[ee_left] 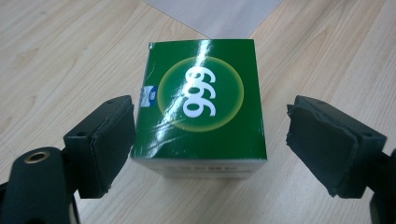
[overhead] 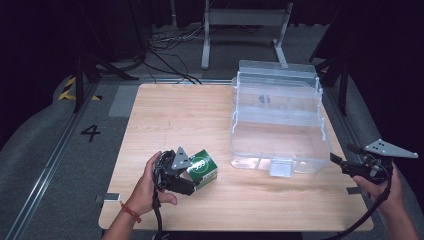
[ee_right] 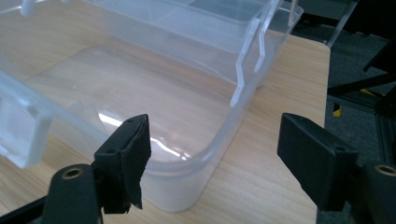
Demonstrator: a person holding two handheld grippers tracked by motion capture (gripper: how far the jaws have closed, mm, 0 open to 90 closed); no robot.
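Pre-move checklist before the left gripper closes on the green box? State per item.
1. Green box between the left gripper jaws: ok, it sits between them.
2. Pads pressing on the box: not ok, the jaws stand open, with a clear gap at the far-side pad.
3. Box centred: not ok, it sits nearer one pad.
4. Box resting flat on the table: ok.
5. Clear plastic case open to take it: ok, tiers folded back, bottom bin bare.
6. Right gripper clear of the box: ok, open, off by the case's near corner.
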